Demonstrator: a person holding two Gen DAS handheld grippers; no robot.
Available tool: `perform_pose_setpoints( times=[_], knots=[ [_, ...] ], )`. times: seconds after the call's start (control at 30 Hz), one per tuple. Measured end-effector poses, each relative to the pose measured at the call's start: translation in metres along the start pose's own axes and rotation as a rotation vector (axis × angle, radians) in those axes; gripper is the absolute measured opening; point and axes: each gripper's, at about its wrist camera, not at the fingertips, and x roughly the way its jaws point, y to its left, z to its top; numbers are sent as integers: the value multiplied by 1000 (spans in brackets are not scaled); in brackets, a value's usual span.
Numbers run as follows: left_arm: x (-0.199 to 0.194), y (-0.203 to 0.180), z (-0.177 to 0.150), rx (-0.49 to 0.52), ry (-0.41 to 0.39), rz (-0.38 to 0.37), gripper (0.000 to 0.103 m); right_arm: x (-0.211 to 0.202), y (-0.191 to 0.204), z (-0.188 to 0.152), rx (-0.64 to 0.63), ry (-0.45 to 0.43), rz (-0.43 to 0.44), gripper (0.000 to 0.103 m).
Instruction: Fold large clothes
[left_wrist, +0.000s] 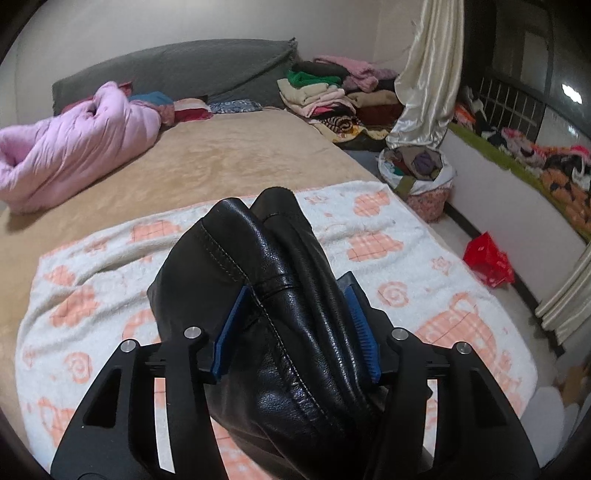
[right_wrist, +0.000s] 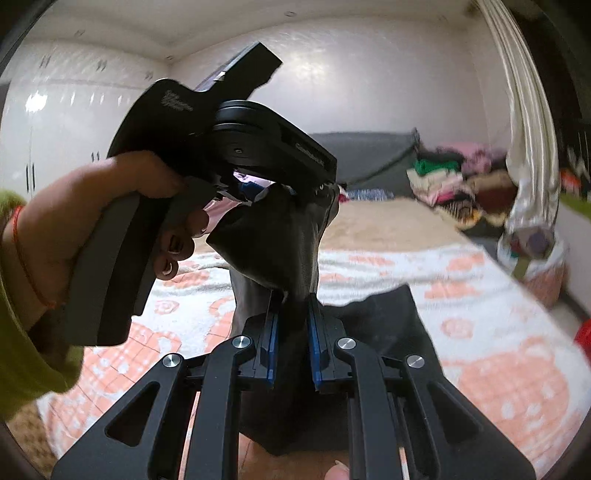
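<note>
A black leather garment is bunched thickly between the blue pads of my left gripper, which is shut on it above the bed. In the right wrist view the same black garment hangs taut from the left tool down to my right gripper. The right gripper's jaws stand narrow, shut on a thin fold. A loose part of the garment lies on the patterned blanket to the right. A person's hand grips the left tool's handle.
The bed carries a tan cover and a white blanket with orange patterns. A pink quilt lies far left. Folded clothes pile up at the back right. A curtain, a laundry bag and a red basket stand beside the bed.
</note>
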Motion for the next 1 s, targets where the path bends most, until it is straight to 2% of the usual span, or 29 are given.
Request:
perform_pose_setpoints(
  times=[0.1,0.2,0.33,0.4,0.57,0.67,0.73,0.77,0.8,0.87,0.97,1.0],
  knots=[
    [8,-10,0,1,6,-18,52,2,-16,-5,63,26,14,13],
    [8,-10,1,-44,0,-71,53,8,-35,-13,143,69,20,13],
    [4,-2,-5,-63,-15,-68,54,17,-60,-29,234,134,4,12],
    [6,8,-16,-92,-7,-61,58,25,-79,-41,336,180,30,13],
    [28,50,-72,-183,92,9,62,29,-108,-59,557,227,99,13],
    [48,72,-104,-266,183,-30,65,33,-114,-65,610,273,114,16],
    [59,79,-121,-298,204,-44,65,36,-114,-63,626,300,124,26],
    [59,80,-122,-295,200,-36,65,39,-112,-58,601,318,110,38],
    [59,80,-122,-289,194,-28,65,41,-112,-52,575,329,96,61],
    [57,82,-120,-290,193,-35,65,43,-110,-37,538,319,68,79],
    [55,84,-120,-282,190,-35,65,55,-115,-13,493,315,28,91],
    [54,84,-120,-278,188,-32,65,64,-118,-6,470,329,12,92]
  ],
)
